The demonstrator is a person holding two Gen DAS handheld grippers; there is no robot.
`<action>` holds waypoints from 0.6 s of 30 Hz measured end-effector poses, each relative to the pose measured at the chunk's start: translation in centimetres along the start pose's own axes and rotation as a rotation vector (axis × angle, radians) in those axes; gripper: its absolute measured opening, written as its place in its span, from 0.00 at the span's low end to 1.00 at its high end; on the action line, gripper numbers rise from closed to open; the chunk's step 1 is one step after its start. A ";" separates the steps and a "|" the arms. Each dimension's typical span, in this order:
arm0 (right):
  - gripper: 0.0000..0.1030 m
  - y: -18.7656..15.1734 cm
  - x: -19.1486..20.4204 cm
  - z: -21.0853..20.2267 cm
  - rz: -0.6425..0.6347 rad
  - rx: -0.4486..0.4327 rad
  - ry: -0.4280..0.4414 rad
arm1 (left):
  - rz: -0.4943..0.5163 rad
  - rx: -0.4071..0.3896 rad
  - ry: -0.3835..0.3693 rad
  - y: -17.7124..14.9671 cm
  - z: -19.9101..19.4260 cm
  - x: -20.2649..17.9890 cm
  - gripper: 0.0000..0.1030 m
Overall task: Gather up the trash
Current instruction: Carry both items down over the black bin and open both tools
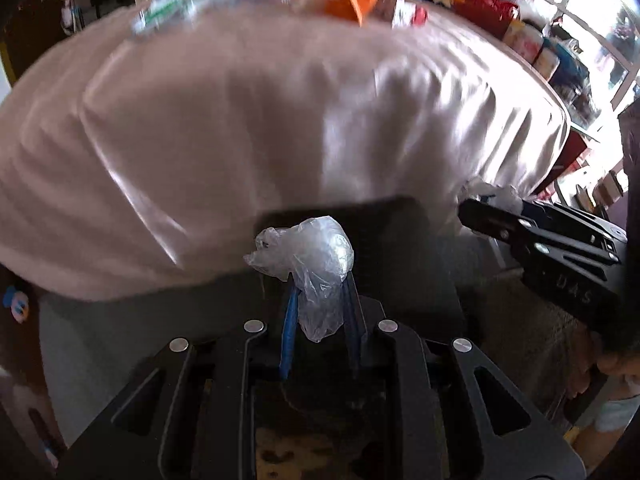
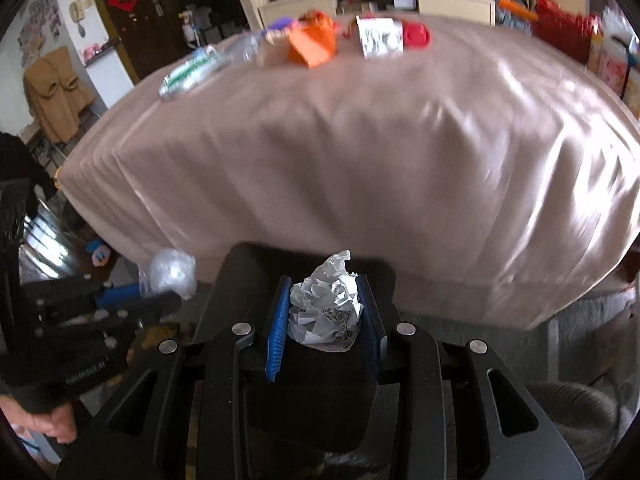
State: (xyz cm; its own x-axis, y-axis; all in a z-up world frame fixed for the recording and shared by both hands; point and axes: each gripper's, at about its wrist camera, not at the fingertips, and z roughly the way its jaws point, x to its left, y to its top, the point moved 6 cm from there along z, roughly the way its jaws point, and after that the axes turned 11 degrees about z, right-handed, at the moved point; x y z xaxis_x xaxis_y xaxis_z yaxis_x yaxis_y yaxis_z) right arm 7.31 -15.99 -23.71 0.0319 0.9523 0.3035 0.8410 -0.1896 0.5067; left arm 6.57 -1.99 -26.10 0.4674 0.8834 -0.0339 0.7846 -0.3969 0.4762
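Observation:
My left gripper point(image 1: 320, 292) is shut on a crumpled clear plastic bag point(image 1: 308, 256), held in front of the table's draped edge over a black bin point(image 1: 404, 240). My right gripper point(image 2: 324, 300) is shut on a crumpled paper ball point(image 2: 326, 304), over the same black bin point(image 2: 248, 272). Each gripper shows in the other's view: the right one point(image 1: 476, 200) at the right, the left one point(image 2: 160, 288) at the left with its bag point(image 2: 172, 272). More trash lies on the far side of the table: a clear plastic bottle point(image 2: 192, 70), an orange wrapper point(image 2: 314, 42), a white carton point(image 2: 378, 36).
The table point(image 2: 360, 152) is covered with a pinkish cloth that hangs down in front. A red lid point(image 2: 416, 36) lies by the carton. Shelves, boxes and red bags stand behind and to the right. A door and a hanging coat point(image 2: 56, 92) are at the left.

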 end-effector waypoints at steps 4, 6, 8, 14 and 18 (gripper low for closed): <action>0.33 -1.0 -0.4 1.4 0.018 0.042 0.005 | 0.009 0.055 -0.005 -1.7 1.8 -0.6 0.20; 0.33 -1.1 -0.3 1.5 0.018 0.050 0.006 | 0.017 0.068 -0.010 -2.0 2.2 -1.0 0.20; 0.38 -1.1 -0.4 1.5 0.021 0.049 0.008 | 0.025 0.075 -0.010 -2.0 2.3 -1.2 0.27; 0.62 -0.7 -0.7 1.1 0.034 0.032 0.005 | 0.026 0.066 -0.001 -1.8 2.1 -1.1 0.51; 0.71 -0.5 -1.1 1.1 0.040 0.026 -0.004 | 0.019 0.058 0.008 -1.5 1.7 -0.5 0.58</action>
State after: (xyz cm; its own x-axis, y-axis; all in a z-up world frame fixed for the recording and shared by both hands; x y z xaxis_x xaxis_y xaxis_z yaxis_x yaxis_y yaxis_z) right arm 7.44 -16.69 -25.21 0.0682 0.9450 0.3199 0.8526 -0.2217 0.4732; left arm 5.84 -2.31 -28.32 0.4793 0.8774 -0.0188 0.7983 -0.4270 0.4246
